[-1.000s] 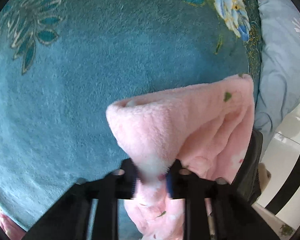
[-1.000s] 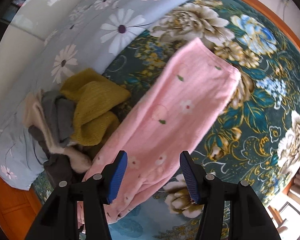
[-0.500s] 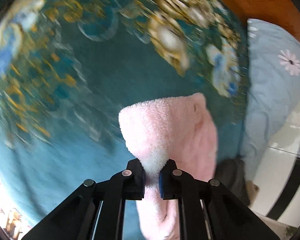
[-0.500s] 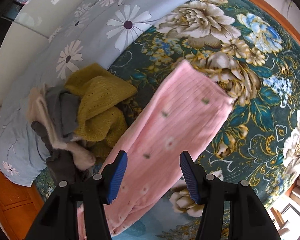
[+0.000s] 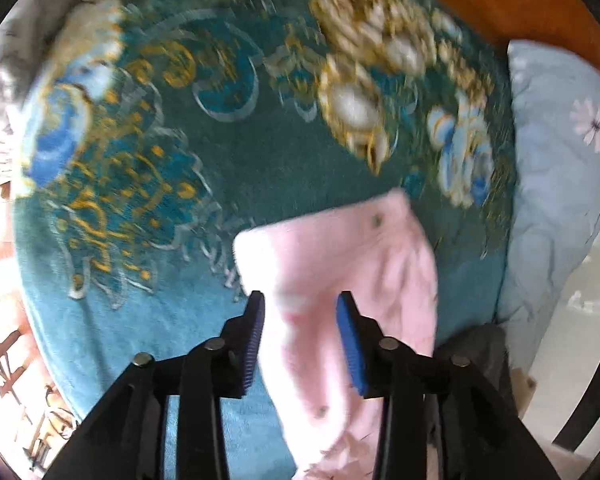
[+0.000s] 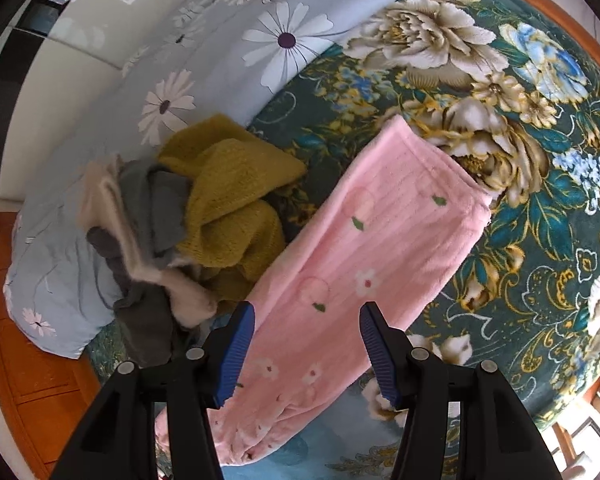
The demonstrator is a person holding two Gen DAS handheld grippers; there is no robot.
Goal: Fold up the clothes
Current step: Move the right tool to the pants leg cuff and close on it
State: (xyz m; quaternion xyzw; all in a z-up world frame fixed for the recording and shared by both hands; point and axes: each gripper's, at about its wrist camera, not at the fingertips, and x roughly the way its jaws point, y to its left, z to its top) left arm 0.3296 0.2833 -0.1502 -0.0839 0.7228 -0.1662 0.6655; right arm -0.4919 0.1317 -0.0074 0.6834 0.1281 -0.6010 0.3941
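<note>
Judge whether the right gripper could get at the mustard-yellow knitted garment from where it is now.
Probably yes. The right gripper is open and empty above the pink garment; the mustard-yellow garment lies uncovered atop the pile beside it, nothing between.

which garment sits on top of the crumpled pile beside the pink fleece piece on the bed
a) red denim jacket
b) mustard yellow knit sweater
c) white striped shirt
b: the mustard yellow knit sweater lies on the pile's grey and beige clothes, left of the long pink fleece garment.

Open right tongs (image 6: 306, 350) hover over pink garment (image 6: 380, 248).
</note>
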